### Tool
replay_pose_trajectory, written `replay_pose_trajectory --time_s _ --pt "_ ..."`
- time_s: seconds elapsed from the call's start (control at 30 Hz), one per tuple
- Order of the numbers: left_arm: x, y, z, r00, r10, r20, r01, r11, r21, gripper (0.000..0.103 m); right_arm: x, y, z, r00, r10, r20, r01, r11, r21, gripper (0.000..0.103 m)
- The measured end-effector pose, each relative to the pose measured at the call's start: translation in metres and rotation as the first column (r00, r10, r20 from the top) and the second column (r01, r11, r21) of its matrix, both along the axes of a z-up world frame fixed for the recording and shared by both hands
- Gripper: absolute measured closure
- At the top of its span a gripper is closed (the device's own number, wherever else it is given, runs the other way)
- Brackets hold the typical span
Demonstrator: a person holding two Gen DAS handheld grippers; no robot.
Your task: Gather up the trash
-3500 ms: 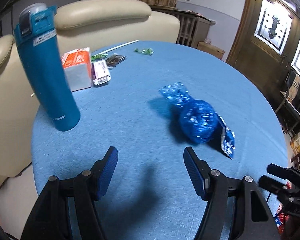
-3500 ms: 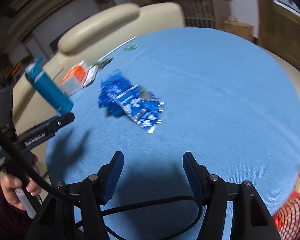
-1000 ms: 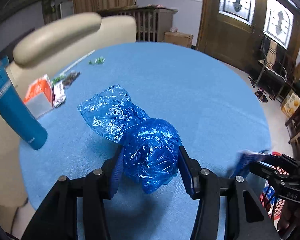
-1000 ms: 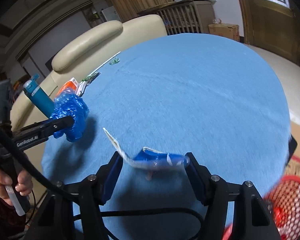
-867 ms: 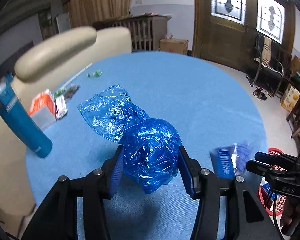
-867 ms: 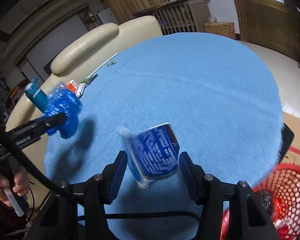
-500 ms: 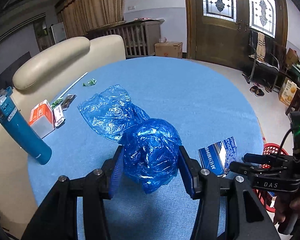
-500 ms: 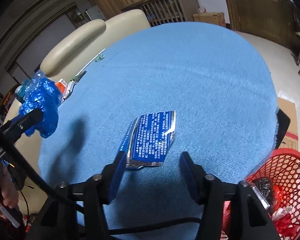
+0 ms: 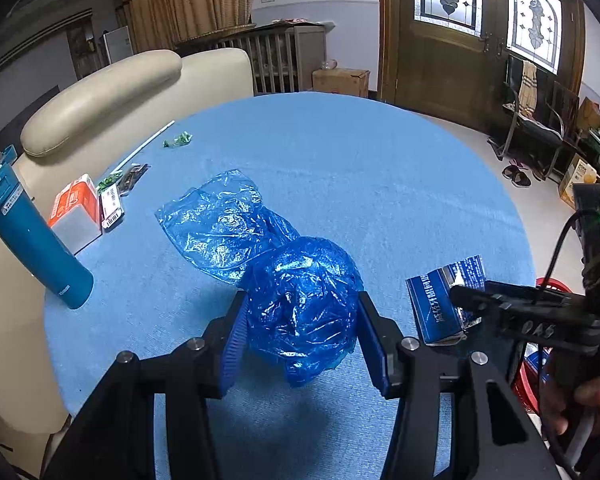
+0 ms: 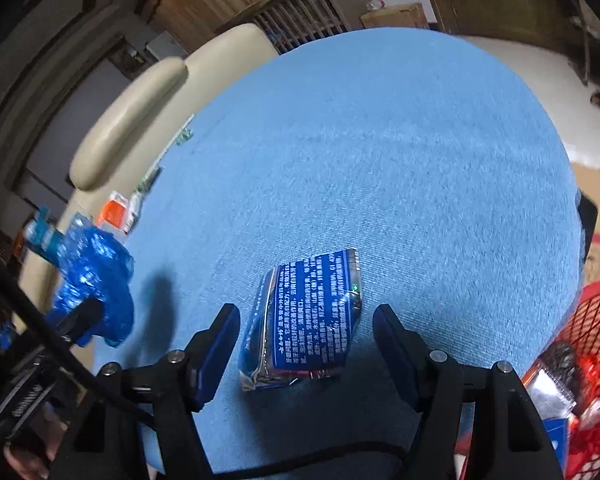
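trash being carried over the round blue table

the left gripper is clamping the blue plastic bag at 6 o'clock; the right gripper, jaws just opening, is standing clear around the blue wrapper, red basket at 4 o'clock.

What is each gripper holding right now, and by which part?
The left gripper clamps the blue plastic bag by its balled end. The right gripper, jaws just opening, holds nothing; the blue packet sits loose between them.
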State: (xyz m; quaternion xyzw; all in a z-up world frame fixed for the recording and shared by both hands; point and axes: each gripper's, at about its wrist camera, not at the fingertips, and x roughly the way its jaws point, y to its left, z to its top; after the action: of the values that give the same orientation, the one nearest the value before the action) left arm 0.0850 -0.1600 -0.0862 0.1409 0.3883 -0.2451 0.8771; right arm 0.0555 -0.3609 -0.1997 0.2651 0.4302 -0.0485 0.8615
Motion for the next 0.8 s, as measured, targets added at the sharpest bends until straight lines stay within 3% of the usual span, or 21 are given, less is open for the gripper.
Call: replay_pose_trajectory --time_s 0.03,0.07,0.17,0.3,0.37,0.8 --pt "-0.001 0.000 0.000 1.000 -0.001 0.003 0.001 1.000 0.001 0.049 0.002 0.006 0.000 1.000 0.018 -0.004 -0.018 0.999 -0.027 0.034" --pt "-0.002 0.000 0.000 1.000 -0.002 0.007 0.002 1.000 0.003 0.049 0.004 0.011 -0.001 0.999 0.034 -0.015 -0.035 0.998 -0.046 0.046" --pt "-0.004 0.000 0.001 1.000 -0.004 0.012 0.004 1.000 0.007 0.049 0.006 0.020 0.001 0.999 0.047 -0.007 -0.047 0.995 -0.087 0.049" --pt "-0.007 -0.002 0.002 0.999 -0.012 0.032 0.011 1.000 0.020 0.049 0.000 0.017 0.012 0.998 0.051 0.041 -0.047 0.993 -0.105 0.069" --pt "-0.007 -0.002 0.002 0.999 -0.018 0.033 0.018 1.000 0.020 0.049 -0.004 0.014 0.016 0.997 0.054 0.056 -0.048 0.994 -0.096 0.073" --pt "0.001 0.010 -0.001 0.999 0.029 0.026 -0.030 0.999 0.014 0.049 -0.010 0.038 0.023 0.982 0.175 0.068 -0.167 0.980 -0.109 0.073"
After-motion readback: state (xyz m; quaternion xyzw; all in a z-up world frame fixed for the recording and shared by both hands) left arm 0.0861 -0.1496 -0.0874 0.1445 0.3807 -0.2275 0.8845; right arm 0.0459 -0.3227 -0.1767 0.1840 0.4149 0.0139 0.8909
